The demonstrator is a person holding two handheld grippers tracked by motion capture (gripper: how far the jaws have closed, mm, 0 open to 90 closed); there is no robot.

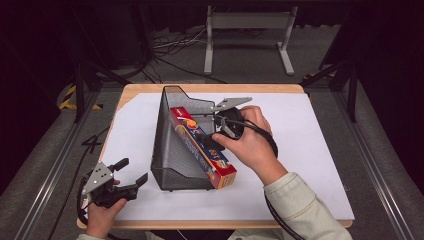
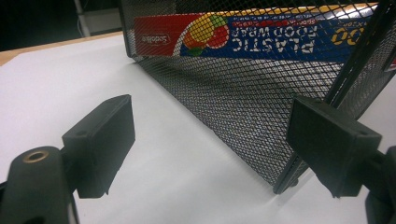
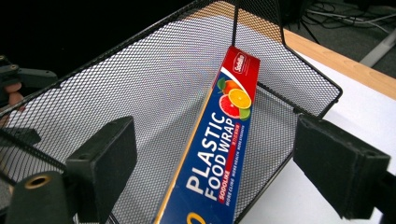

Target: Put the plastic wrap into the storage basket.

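Between the right gripper's (image 3: 212, 172) wide fingers (image 3: 100, 163) — the food-wrap box (image 3: 224, 140), untouched — left gripper (image 1: 131, 176) wide too.

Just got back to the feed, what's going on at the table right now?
A person works a gripper in each hand at a table covered with a white sheet. The plastic food wrap box lies inside the black mesh file holder, one end sticking out of its open front. The right gripper hovers over the box, jaws open, holding nothing. The left gripper sits apart at the near left corner, jaws open, pointed at the holder.
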